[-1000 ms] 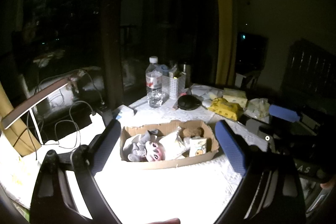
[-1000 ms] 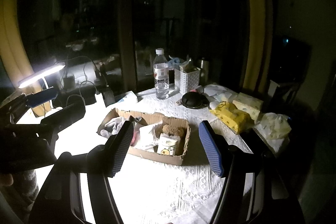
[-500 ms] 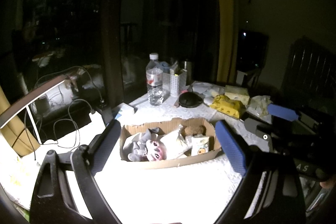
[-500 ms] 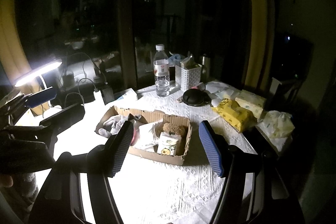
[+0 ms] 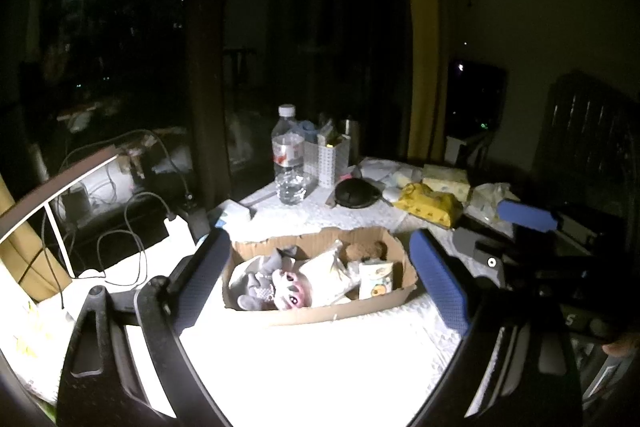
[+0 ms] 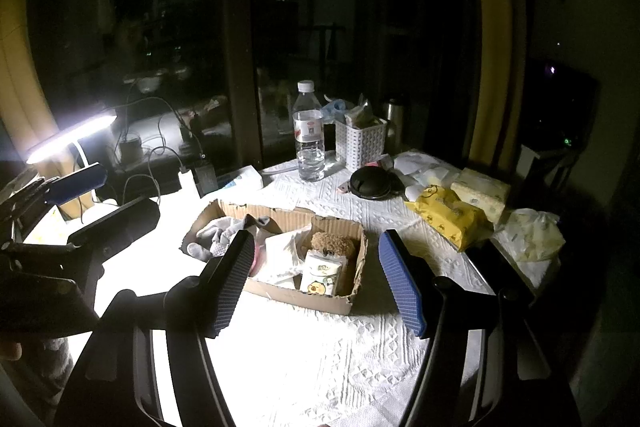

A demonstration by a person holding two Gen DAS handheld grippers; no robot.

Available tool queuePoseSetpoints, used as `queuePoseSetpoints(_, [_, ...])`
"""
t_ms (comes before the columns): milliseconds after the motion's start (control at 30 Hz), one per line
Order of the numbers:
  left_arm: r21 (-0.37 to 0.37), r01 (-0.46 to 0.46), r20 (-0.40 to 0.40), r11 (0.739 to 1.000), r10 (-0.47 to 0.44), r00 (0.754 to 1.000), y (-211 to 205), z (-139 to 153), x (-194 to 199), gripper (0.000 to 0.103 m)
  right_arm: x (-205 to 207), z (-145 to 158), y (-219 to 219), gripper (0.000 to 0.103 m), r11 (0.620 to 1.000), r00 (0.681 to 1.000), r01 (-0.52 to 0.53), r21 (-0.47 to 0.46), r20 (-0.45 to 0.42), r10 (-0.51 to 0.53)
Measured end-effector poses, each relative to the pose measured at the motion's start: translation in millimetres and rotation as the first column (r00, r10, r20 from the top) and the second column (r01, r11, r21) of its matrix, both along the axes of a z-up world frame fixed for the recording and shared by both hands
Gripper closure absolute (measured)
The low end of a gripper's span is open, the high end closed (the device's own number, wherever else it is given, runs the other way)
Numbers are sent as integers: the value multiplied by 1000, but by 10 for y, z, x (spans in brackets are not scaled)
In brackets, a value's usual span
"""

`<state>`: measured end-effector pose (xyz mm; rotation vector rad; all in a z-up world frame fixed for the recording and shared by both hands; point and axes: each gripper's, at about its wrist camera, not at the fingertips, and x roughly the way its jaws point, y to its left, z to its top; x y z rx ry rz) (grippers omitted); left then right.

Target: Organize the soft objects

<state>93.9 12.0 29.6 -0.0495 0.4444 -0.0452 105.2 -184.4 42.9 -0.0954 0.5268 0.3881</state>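
A low cardboard box [image 5: 320, 311] [image 6: 280, 219] sits on the white tablecloth. It holds a grey sock [image 5: 256, 283] [image 6: 218, 239], a pink-faced plush toy [image 5: 290, 293], a white soft pouch [image 5: 326, 271] [image 6: 282, 255], a brown plush [image 5: 362, 251] [image 6: 332, 243] and a tissue pack [image 5: 376, 279] [image 6: 322, 273]. My left gripper [image 5: 320, 279] is open and empty, held above the table in front of the box. My right gripper [image 6: 316, 279] is open and empty, also in front of the box.
Behind the box stand a water bottle [image 5: 288, 167] [image 6: 309, 143], a white basket [image 6: 360, 145], a black round case [image 6: 370, 183] and yellow wipes packs [image 5: 430, 205] [image 6: 454, 219]. A lit desk lamp [image 6: 72, 139] and cables are at the left. The room is dark.
Both grippers have drawn back and risen slightly, so the box looks a little smaller and farther. Both stay open and empty. Nothing in the box has moved.
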Motion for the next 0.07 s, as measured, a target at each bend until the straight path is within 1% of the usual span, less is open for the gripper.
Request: queuePoseSetpoints(67, [2,-1,-1,1000,1,1000,-3,-2,4,10,9,3,3,35,1000,1000,0,1,0,0])
